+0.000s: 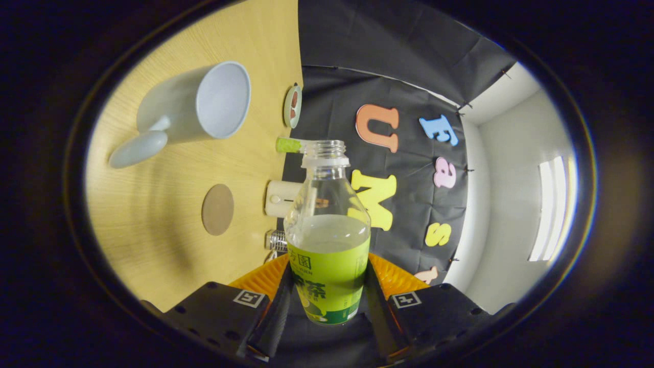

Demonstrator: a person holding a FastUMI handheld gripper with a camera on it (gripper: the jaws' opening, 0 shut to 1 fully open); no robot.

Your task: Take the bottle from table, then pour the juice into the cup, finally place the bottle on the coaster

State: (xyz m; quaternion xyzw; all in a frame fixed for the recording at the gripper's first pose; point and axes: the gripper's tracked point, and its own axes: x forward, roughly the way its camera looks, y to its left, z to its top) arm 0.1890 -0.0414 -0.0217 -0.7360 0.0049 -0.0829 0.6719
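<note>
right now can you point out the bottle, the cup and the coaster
bottle (329, 240): gripper view, on its liquid-filled body just above the label, between the claw's fingers
cup (223, 100): gripper view, on its pale inside wall
coaster (217, 209): gripper view, on the middle of the round brown disc

Light wood table (153, 240); black cloth wall (388, 51); white room wall (506, 214); bright window (552, 209).

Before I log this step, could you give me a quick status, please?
Gripper shut on bottle, uncapped, tilted, juice still inside. Cup beyond fingers, coaster bare. Nothing in the way.
</note>
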